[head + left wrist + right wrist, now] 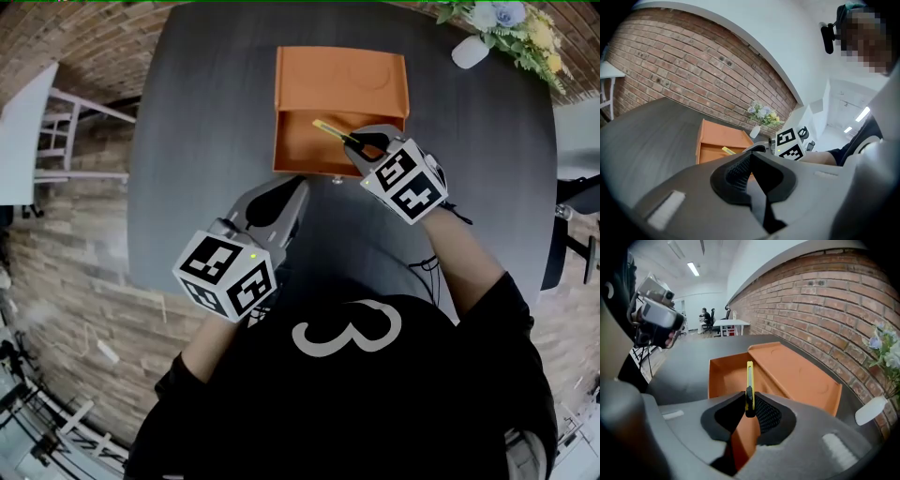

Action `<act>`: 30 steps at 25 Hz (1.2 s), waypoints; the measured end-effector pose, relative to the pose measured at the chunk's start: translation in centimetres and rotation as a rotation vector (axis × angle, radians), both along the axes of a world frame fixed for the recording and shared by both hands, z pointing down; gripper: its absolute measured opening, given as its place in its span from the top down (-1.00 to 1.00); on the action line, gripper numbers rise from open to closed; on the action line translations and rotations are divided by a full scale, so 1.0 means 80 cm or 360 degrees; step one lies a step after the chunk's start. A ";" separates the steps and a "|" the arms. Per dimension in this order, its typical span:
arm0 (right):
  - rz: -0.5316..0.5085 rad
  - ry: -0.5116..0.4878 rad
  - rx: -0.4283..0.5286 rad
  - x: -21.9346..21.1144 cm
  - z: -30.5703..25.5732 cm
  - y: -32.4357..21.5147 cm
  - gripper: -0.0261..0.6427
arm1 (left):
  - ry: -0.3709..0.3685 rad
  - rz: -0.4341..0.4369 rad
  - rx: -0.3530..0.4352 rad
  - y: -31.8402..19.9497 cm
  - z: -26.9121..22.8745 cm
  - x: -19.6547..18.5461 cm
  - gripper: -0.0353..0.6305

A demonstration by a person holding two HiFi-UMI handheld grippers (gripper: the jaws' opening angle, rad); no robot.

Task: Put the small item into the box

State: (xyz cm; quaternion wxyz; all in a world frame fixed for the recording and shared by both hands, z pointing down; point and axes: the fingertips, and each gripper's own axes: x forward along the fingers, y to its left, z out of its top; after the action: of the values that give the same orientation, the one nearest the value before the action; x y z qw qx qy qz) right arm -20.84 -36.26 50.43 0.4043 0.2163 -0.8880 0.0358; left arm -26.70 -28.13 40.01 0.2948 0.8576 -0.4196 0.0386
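An orange box (295,150) lies open on the dark round table (206,141), its lid (340,80) folded back on the far side. My right gripper (361,142) hangs over the tray's front right part, shut on a slim yellow and black cutter (328,129) that points out over the tray. The right gripper view has the cutter (749,378) standing up between the pads, above the orange tray (724,373). My left gripper (296,190) is low over the table just in front of the box, jaws together, nothing in them. Its own view looks at the box (710,140).
A white vase of flowers (469,52) stands at the table's far right edge. A white chair (37,122) is off to the left on the brick floor. Bare dark tabletop lies left and right of the box.
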 end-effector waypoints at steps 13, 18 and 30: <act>-0.0100 0.0378 -0.0011 -0.012 0.051 -0.009 0.73 | 0.0048 0.0021 -0.0067 0.002 0.026 -0.004 0.86; -0.0137 0.0456 -0.0014 -0.012 0.063 -0.010 0.73 | 0.0057 0.0010 -0.0074 0.001 0.030 -0.008 0.86; -0.0135 0.0463 -0.0011 -0.009 0.063 -0.015 0.41 | 0.0053 -0.0027 -0.0081 0.009 0.031 -0.013 0.86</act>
State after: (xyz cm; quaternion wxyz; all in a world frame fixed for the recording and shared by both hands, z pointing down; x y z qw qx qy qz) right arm -21.57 -37.48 55.46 0.5305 0.1800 -0.8283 -0.0098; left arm -27.71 -27.38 42.52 0.3237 0.8468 -0.4208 0.0325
